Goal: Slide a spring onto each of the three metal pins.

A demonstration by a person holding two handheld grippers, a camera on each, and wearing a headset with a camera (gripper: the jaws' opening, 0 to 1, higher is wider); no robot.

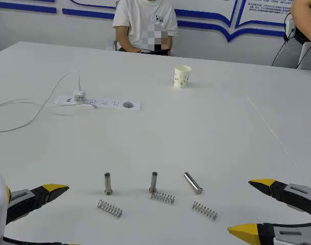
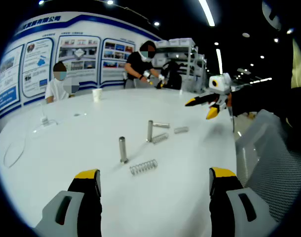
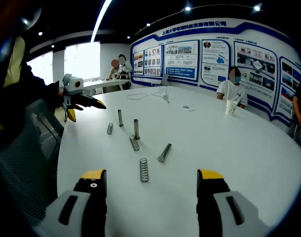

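Observation:
Two metal pins [image 1: 107,184] [image 1: 153,182] stand upright on the white table [image 1: 206,127]; a third pin [image 1: 192,182] lies on its side to their right. One loose spring lies by each: left spring [image 1: 109,208], middle spring [image 1: 162,197] touching the middle pin's base, right spring [image 1: 204,210]. My left gripper [image 1: 63,217] is open at the bottom left, empty. My right gripper [image 1: 242,206] is open at the bottom right, empty. In the left gripper view the nearest spring [image 2: 143,167] lies just ahead of the left gripper [image 2: 154,174]. In the right gripper view a spring [image 3: 144,169] lies ahead of the right gripper [image 3: 151,174], beside the fallen pin [image 3: 164,152].
A white power strip [image 1: 102,102] with a plugged-in charger and cable lies at the mid left. A paper cup [image 1: 182,76] stands further back. A person in a white shirt [image 1: 145,23] sits at the far edge. Bare table stretches between the pins and the strip.

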